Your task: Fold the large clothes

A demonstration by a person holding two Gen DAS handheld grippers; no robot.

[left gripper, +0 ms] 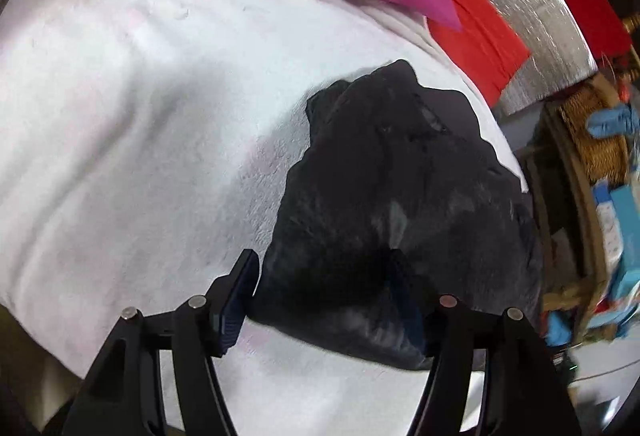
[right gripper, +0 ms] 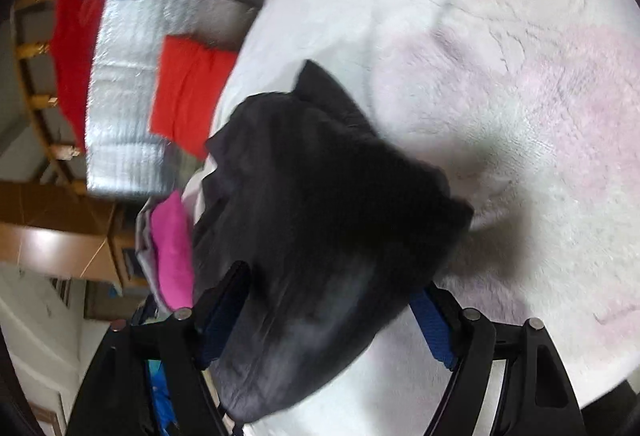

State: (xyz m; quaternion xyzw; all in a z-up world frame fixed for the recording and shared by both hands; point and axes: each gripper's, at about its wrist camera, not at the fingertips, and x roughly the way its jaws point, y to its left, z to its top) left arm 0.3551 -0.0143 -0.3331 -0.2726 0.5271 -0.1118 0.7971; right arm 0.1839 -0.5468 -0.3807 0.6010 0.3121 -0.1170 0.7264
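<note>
Both grippers, left (left gripper: 324,276) and right (right gripper: 328,300), stand wide, straddling the bunched black garment (left gripper: 396,195) on the white blanket (left gripper: 140,115). Step: pickup, I judge. Next, close on an edge and spread it.

Your black garment (left gripper: 392,187), bunched up.
You see it crumpled in a dark, creased heap on the white fleece blanket (left gripper: 140,95), near its edge.
</note>
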